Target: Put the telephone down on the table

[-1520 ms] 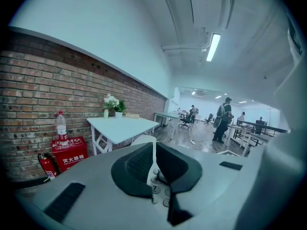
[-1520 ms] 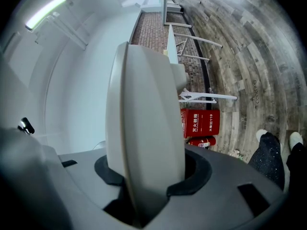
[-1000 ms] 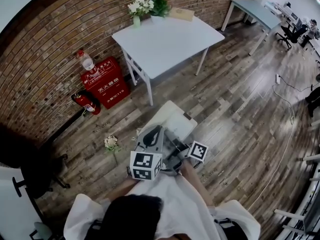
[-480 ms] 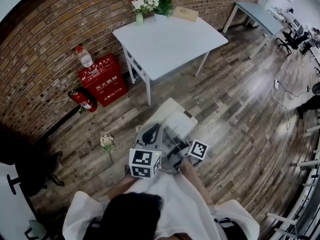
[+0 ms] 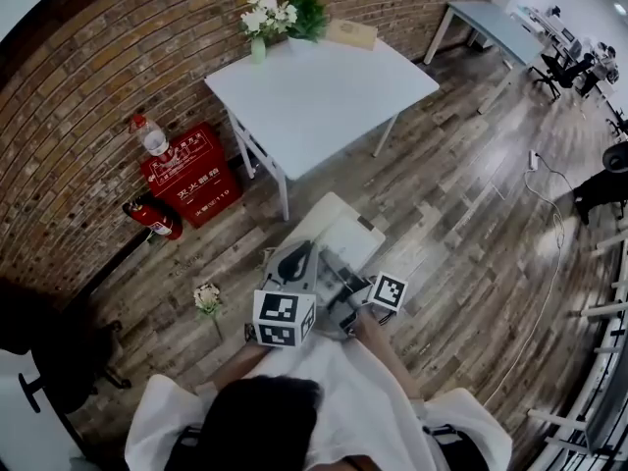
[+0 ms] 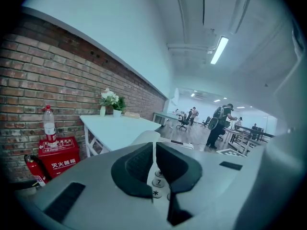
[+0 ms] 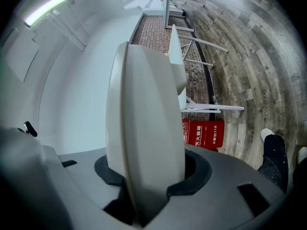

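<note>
I am in a room with a brick wall (image 5: 88, 96) and a wood floor (image 5: 461, 214), and a white table (image 5: 324, 86) stands ahead by that wall. My left tongs (image 6: 154, 164) are pinched nearly together on a thin edge of the telephone (image 6: 146, 138), and I can see its number keys just under the pads. My right tongs (image 7: 144, 176) stand wider, clamped on a thick cream part of the same telephone. So both tongs carry it at once, one on its left side and one on its right, up in the air close in front of me. It is over the floor, not on the table yet.

From the head view, the telephone's long side points away from me, toward the table. The table lies straight ahead and well apart from the telephone, with bare floor between. Neither hand looks nearer to it, so I think both must go forward side by side. The flowers (image 5: 258, 23) sit at the far corner, so the near part of the top looks free for setting it down flat
</note>
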A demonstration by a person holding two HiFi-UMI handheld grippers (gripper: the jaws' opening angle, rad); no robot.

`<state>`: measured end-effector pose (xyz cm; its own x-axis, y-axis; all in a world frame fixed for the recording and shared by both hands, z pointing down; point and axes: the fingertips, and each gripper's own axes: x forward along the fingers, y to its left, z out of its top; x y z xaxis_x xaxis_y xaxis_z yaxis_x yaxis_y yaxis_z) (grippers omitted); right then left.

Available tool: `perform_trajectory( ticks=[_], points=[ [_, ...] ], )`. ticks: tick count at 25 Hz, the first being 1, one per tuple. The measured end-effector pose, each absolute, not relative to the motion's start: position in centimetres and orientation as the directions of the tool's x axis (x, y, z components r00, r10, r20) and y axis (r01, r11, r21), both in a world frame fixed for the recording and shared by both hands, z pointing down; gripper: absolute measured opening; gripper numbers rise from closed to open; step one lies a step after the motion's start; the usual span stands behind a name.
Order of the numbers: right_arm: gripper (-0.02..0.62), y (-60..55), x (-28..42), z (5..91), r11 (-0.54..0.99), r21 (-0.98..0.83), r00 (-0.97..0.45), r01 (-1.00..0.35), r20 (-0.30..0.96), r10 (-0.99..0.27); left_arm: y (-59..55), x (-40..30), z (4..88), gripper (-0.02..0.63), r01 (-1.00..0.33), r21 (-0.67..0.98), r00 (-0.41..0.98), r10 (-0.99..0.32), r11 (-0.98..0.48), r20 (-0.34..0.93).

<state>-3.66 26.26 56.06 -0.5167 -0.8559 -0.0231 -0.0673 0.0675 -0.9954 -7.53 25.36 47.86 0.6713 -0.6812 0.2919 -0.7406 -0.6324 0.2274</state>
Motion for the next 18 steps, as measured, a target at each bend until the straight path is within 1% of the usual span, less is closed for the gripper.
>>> perform_trajectory(
  ticks=[6, 18],
  points=[
    [0.213, 22.4, -3.1, 55.5, 0.063, -0.996, -0.486, -0.065, -0.024, -0.874, 21.0, -8.0, 46.9, 0.041, -0.738, 0.227, 0.675, -0.685, -0.635, 0.275],
    [0.213, 15.1, -4.9, 55.1, 0.063, -0.994, -0.476, -0.086, -0.014, -0.88, 13.5, -9.4, 46.5, 0.041, -0.716, 0.237, 0.698, -0.667, -0.656, 0.261]
  ],
)
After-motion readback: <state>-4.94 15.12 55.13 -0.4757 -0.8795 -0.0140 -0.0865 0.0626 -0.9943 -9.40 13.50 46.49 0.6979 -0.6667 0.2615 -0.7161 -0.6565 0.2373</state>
